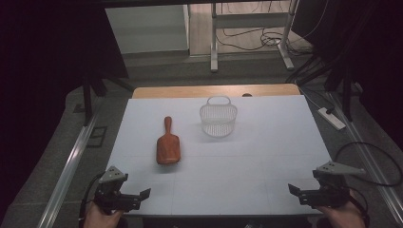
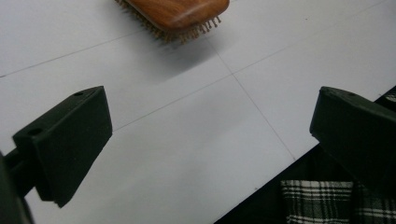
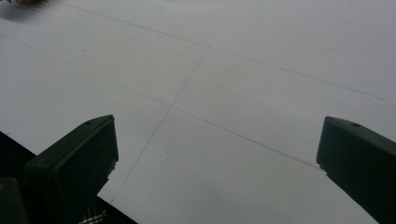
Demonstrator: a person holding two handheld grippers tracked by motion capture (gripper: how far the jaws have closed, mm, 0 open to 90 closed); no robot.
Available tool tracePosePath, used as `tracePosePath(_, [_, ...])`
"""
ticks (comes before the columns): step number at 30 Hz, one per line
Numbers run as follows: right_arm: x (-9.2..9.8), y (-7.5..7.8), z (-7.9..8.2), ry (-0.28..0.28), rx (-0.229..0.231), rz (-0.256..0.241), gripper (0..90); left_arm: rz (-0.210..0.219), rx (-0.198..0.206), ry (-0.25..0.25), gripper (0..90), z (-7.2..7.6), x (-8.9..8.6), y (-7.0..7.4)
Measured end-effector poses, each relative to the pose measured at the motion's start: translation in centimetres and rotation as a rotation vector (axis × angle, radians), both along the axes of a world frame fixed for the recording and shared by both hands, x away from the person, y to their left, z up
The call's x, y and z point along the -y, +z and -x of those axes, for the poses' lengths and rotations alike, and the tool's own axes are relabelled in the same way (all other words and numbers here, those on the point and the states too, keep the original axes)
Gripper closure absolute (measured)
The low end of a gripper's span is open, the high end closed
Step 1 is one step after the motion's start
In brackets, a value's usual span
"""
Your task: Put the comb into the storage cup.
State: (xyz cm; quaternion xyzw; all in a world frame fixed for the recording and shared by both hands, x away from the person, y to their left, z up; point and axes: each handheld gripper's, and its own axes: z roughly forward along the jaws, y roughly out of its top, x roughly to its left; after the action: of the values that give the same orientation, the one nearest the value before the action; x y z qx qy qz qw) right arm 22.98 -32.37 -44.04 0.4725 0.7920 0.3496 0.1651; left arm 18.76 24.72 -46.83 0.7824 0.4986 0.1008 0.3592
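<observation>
While both grippers' fingers gape empty, the wooden hairbrush (image 1: 168,146) lies bristles-down.

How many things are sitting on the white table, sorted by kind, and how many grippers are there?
Wooden hairbrush: 1
White basket: 1
Grippers: 2, the left gripper and the right gripper, both open at the near edge of the table
Total: 4

Hairbrush (image 1: 167,148) — glossy varnished wood; basket (image 1: 218,118) — pale slotted plastic; table (image 1: 266,156) — smooth, matt white.
</observation>
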Motion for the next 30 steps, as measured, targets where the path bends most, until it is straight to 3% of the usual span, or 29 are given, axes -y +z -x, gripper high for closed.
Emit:
tracePosePath(12, [0.0, 0.0, -0.1, 0.013, 0.001, -0.006, 0.0, 0.012, 0.004, -0.019, 0.0, -1.0, 0.1, -0.2])
tracePosePath(30, [-0.1, 0.0, -0.2, 0.029, 0.0, -0.011, 0.0, -0.058, 0.054, -0.042, 0.0, -3.3, 0.6, 0.6])
